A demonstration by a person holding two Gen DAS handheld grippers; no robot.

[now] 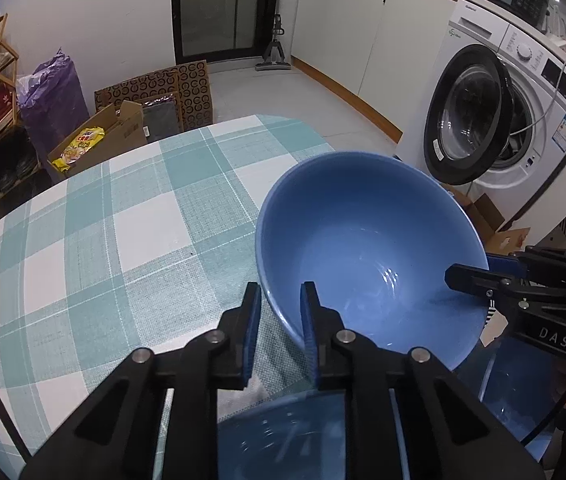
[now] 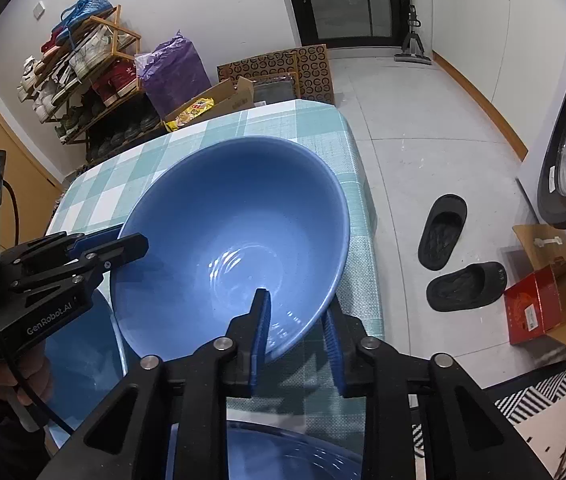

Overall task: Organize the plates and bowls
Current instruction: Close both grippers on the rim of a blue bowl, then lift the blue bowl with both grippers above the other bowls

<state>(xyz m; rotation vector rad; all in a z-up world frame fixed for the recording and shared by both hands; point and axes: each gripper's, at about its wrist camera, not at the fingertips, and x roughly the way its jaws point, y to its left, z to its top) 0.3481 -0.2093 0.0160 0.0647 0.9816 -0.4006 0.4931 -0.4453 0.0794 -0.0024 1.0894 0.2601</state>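
A large blue bowl [image 1: 367, 248] is held tilted above the checked table [image 1: 123, 208]; it also shows in the right wrist view [image 2: 223, 232]. My left gripper [image 1: 281, 316] straddles its near-left rim, one finger inside and one outside. My right gripper [image 2: 297, 322] straddles the opposite rim the same way, and shows from the side in the left wrist view [image 1: 479, 276]. The left gripper shows from the side in the right wrist view [image 2: 123, 244]. Other blue dishes lie below: one under the left gripper [image 1: 283, 436], one at the right [image 1: 515, 392].
The table's far edge [image 2: 335, 120] drops to a tiled floor. A washing machine [image 1: 503, 120] with an open door stands to the right. Slippers [image 2: 443, 232] and cardboard boxes [image 2: 543, 304] lie on the floor. A shoe rack [image 2: 83, 72] stands at the back left.
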